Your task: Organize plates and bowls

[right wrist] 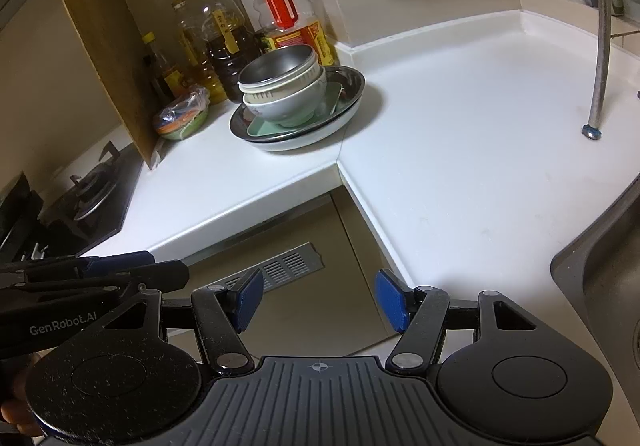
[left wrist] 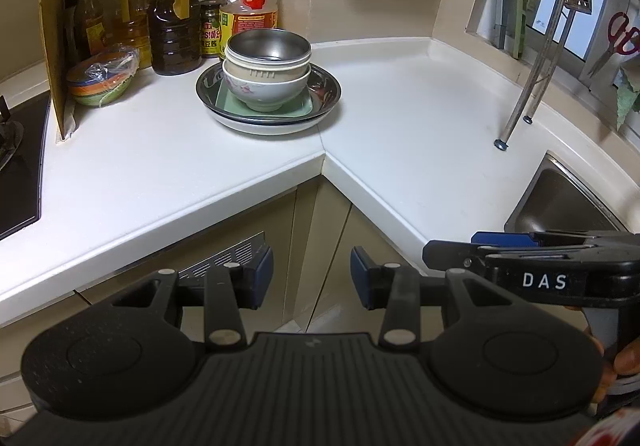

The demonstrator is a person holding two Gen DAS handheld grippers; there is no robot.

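On the white countertop (left wrist: pixel 400 114), close to its back edge where the two runs meet at the inner corner, stands one stack of dishes: a white plate (left wrist: pixel 272 126) at the bottom, a dark-rimmed metal plate (left wrist: pixel 328 86) on it, a pale green square dish (left wrist: pixel 308 108) inside that, then a white flowered bowl (left wrist: pixel 264 88), a cream ribbed bowl (left wrist: pixel 256 71) nested in it, and a steel bowl (left wrist: pixel 270 46) on top, empty as far as its inside shows. Just behind the stack, against the tiled wall, stand several oil bottles (left wrist: pixel 174 26) and a small jar (left wrist: pixel 211 32); to their left a bundle of coloured plastic bowls (left wrist: pixel 100 80) wrapped in clear film sits beside an upright cardboard sheet (left wrist: pixel 56 30) that screens off the gas hob (right wrist: pixel 86 198). At the right end of the countertop, the metal legs of a dish rack (left wrist: pixel 532 78) rest near the steel sink (left wrist: pixel 568 202). The stretch of countertop between the stack and the front edge is bare. The left gripper (left wrist: pixel 312 272) hangs in front of the countertop's front corner, over the cabinet doors, its blue pads apart with nothing between them; the stack lies well beyond them, up and slightly left. The right gripper (right wrist: pixel 320 300) is beside it, fingers spread wider and equally empty, with the stack far ahead and to the left.
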